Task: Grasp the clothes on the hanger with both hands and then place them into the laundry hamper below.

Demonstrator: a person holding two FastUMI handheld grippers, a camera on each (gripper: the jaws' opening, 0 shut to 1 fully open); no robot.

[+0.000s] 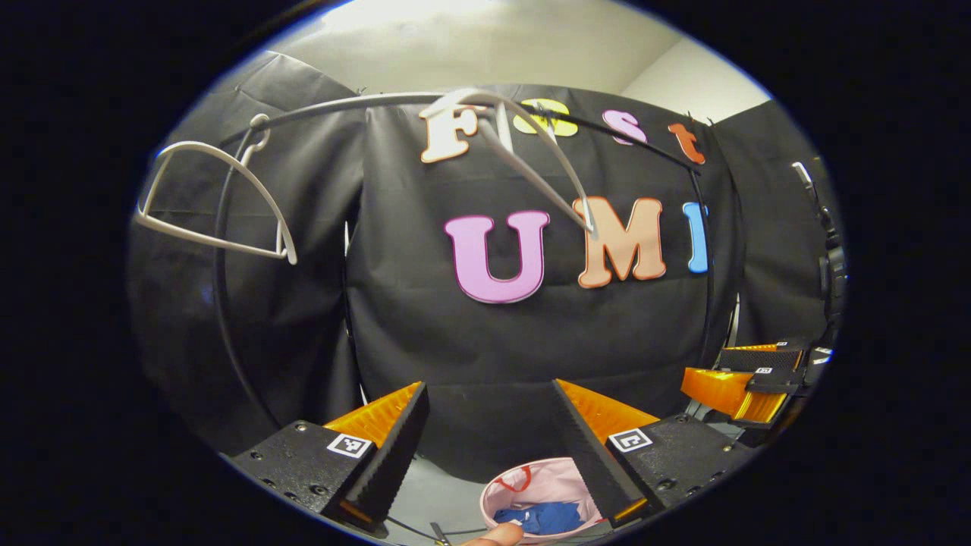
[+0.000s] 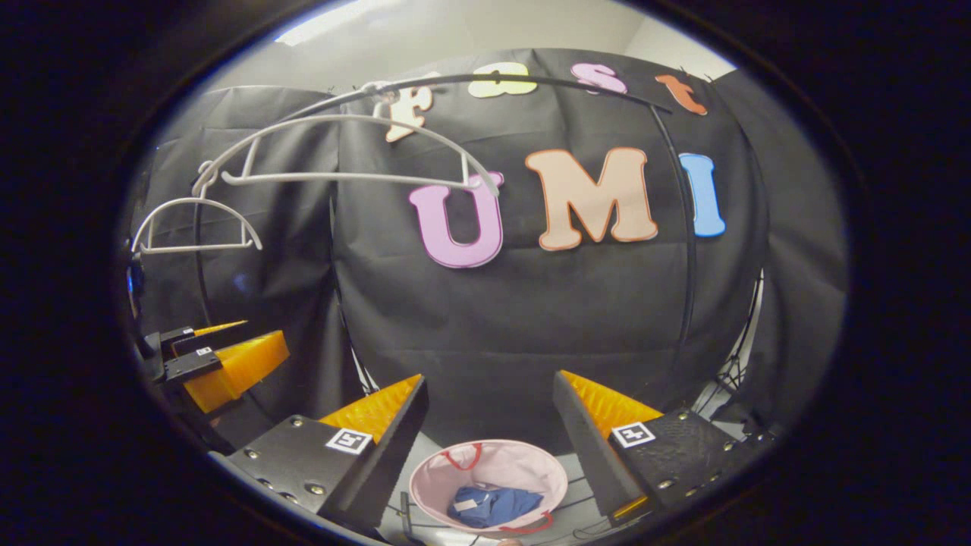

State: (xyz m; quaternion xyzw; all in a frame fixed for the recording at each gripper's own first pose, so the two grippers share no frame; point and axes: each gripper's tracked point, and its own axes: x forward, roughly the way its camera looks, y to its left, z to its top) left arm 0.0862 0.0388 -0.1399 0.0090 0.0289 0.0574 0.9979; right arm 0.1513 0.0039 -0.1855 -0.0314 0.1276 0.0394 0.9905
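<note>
Jaws spread wide and holding nothing, the left gripper (image 1: 491,447) and right gripper (image 2: 489,444) hang side by side above the pink laundry hamper (image 2: 523,464), where the blue clothes (image 2: 493,506) lie in a heap (a pale tag showing). Above, two bare white hangers (image 2: 341,155) hang on the black rail (image 2: 531,80).

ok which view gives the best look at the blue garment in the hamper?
Right gripper view. The blue garment lies in full sight inside the pink laundry hamper, between that gripper's open fingers. In the left gripper view the garment sits at the bottom edge, the hamper partly hidden by a finger.
</note>
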